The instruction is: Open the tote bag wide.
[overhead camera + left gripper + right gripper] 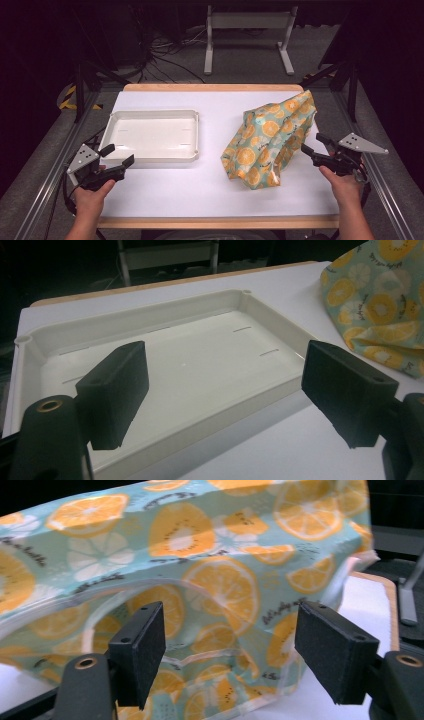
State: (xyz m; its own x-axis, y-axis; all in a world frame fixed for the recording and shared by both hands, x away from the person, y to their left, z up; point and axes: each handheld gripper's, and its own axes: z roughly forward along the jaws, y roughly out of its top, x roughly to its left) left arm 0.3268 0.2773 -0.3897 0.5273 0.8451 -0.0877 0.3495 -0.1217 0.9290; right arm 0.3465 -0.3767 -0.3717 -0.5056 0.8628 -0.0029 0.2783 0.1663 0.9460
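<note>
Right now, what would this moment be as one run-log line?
left gripper: open, at white tray near edge | right gripper: open, beside fruit-print bag, not gripping | tray: empty

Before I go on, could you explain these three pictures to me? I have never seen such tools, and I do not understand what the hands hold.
A person sits at a white table and holds a hand tool in each hand: the left gripper and the right gripper. Each has two black jaws. One picture looks down from above. The other two come from small cameras on the grippers, looking along their jaws. On the table lie an empty white tray and a bag printed with orange slices. Both grippers are open and hold nothing. The left faces the tray, the right faces the bag.
</note>
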